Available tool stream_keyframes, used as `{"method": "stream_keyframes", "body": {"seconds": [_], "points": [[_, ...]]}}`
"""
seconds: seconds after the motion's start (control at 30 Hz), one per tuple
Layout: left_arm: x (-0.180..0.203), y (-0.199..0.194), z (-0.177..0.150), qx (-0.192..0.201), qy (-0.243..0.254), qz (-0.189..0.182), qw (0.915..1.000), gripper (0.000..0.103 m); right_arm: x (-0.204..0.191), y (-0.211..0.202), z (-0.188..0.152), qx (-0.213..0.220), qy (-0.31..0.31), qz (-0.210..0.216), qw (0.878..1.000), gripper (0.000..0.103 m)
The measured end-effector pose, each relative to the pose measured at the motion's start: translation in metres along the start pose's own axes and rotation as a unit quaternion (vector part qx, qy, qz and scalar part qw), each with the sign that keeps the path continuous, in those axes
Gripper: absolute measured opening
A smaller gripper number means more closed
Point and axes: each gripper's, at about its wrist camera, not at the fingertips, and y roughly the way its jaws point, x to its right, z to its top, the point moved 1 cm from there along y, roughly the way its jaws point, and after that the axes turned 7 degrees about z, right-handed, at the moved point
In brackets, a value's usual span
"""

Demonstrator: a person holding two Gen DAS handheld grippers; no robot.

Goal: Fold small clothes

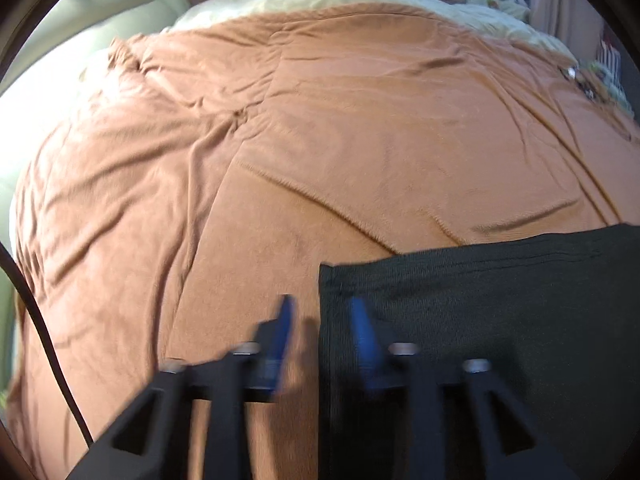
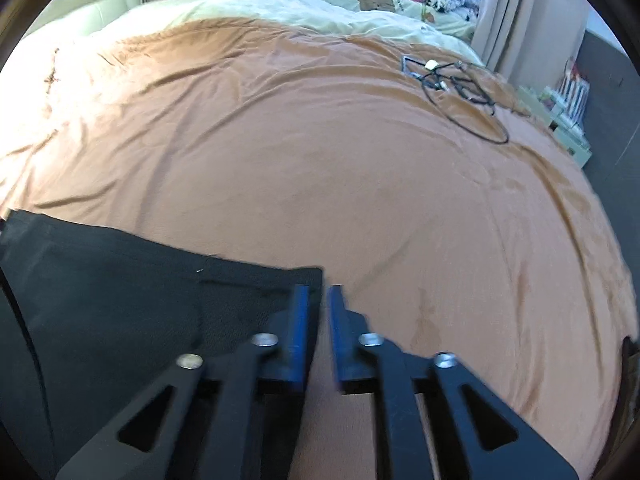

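- Between the jaws of the left gripper (image 1: 322, 320), in the left wrist view, lies the left edge of one flat black knitted garment (image 1: 500, 320). The jaws stand apart and press on nothing: one blue finger is over the garment, the other over the orange-brown wrinkled bed cover (image 1: 280, 140).
- I judge that a fold is just laid down and the cloth is let go. The next move calls for taking a new edge or corner for the following fold.
- Count in this view: one garment, one bed cover, two blue fingers.
- Just left of the jaws of the right gripper (image 2: 319, 312), in the right wrist view, ends the right corner of the same garment (image 2: 120, 300). These jaws stand a little apart, nothing pinched.
- Far ahead of the jaws, to the right, lies one tangle of thin black cables (image 2: 460, 88).
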Motion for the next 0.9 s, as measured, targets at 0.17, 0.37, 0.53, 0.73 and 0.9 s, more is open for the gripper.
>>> {"method": "stream_keyframes", "body": {"seconds": [0.17, 0.37, 0.53, 0.73, 0.9], "points": [[-0.016, -0.020, -0.029, -0.011, -0.017, -0.032, 0.9993, 0.062, 0.003, -0.027, -0.020, -0.004, 0.005, 0.037, 0.999, 0.063], [-0.034, -0.044, -0.073, -0.036, -0.041, -0.063, 0.9965, 0.062, 0.005, -0.058, -0.049, -0.016, 0.001, 0.049, 0.999, 0.063], [-0.046, -0.067, -0.106, -0.048, -0.061, -0.080, 0.9938, 0.062, 0.000, -0.090, -0.068, -0.018, 0.008, 0.065, 0.998, 0.063], [-0.051, -0.086, -0.148, -0.066, -0.096, -0.100, 0.9881, 0.062, -0.004, -0.115, -0.088, -0.019, 0.027, 0.095, 0.995, 0.063], [-0.055, -0.090, -0.179, -0.084, -0.144, -0.121, 0.9786, 0.058, -0.010, -0.126, -0.106, -0.024, 0.028, 0.111, 0.993, 0.056]]}}
